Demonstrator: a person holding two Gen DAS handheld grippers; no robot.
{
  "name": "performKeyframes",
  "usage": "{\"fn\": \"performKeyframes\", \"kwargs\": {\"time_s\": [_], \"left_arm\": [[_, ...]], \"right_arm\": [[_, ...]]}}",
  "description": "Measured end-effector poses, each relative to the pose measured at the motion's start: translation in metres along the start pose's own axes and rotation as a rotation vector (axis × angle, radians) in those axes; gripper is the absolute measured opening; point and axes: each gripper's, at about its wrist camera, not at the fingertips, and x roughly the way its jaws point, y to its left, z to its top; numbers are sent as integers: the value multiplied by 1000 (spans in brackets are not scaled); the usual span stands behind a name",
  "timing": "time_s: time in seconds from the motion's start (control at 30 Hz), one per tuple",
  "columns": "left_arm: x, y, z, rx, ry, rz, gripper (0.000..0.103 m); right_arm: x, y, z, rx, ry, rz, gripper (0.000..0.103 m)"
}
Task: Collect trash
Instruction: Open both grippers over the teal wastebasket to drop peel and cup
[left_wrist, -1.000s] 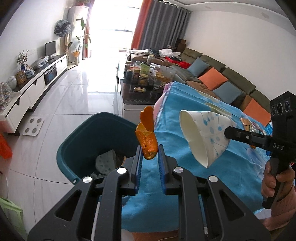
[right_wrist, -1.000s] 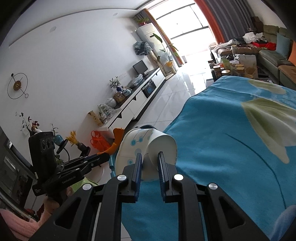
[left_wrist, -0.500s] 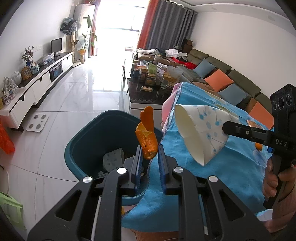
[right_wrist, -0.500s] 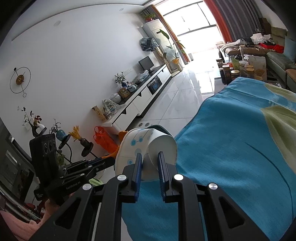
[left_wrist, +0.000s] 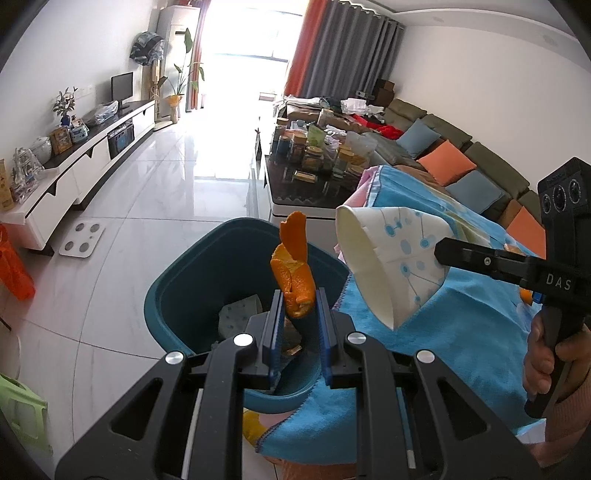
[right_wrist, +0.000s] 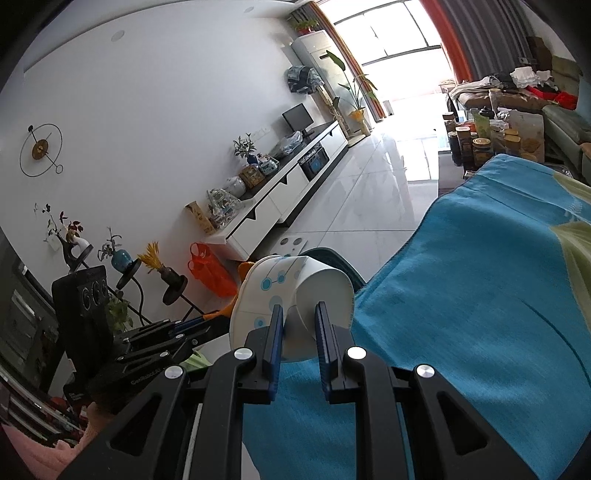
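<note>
Left wrist view shows the left gripper (left_wrist: 298, 314) pinching a curly piece of orange peel (left_wrist: 293, 273) between its two blue pads. The peel sticks up at 12 o'clock from the pads. Right under it, from 9 to 12 o'clock around the pads, sits the round teal plastic trash bin (left_wrist: 177, 291) on the shiny white floor (left_wrist: 155, 206). Something grey lies inside the bin already.

At 2 o'clock from the peel hangs the white paper cup with blue dots (left_wrist: 388, 266). The right gripper (left_wrist: 443, 251) squeezes it so hard that the bottom end is flat. Its open mouth faces the bin. The cup hangs over the edge of the blue cloth on the table (left_wrist: 461, 332), just beside the bin's rim, not yet over the hole.

Right wrist view shows the same right gripper (right_wrist: 298, 325) pressed on the cup (right_wrist: 291, 306), with the bin (right_wrist: 343, 262) peeking out behind it at 1 o'clock.

To do this step well, I think the peel can drop first, since it looks to be above the bin. Open the left pads wide so the sticky peel falls off and does not cling. Then slide the cup toward 9 o'clock until it is over the hole, and let go. Dropping the cup too soon could make it land on the cloth or the floor.
</note>
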Motion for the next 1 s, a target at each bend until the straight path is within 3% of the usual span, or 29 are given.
{"fn": "performKeyframes", "kwargs": {"time_s": [0.47, 1.0], "left_arm": [[17, 10, -2, -39, 25, 20, 17], [60, 37, -2, -147, 92, 24, 18]], "right_arm": [[24, 9, 11, -17, 24, -15, 16], [80, 22, 13, -46, 120, -108, 18]]}}
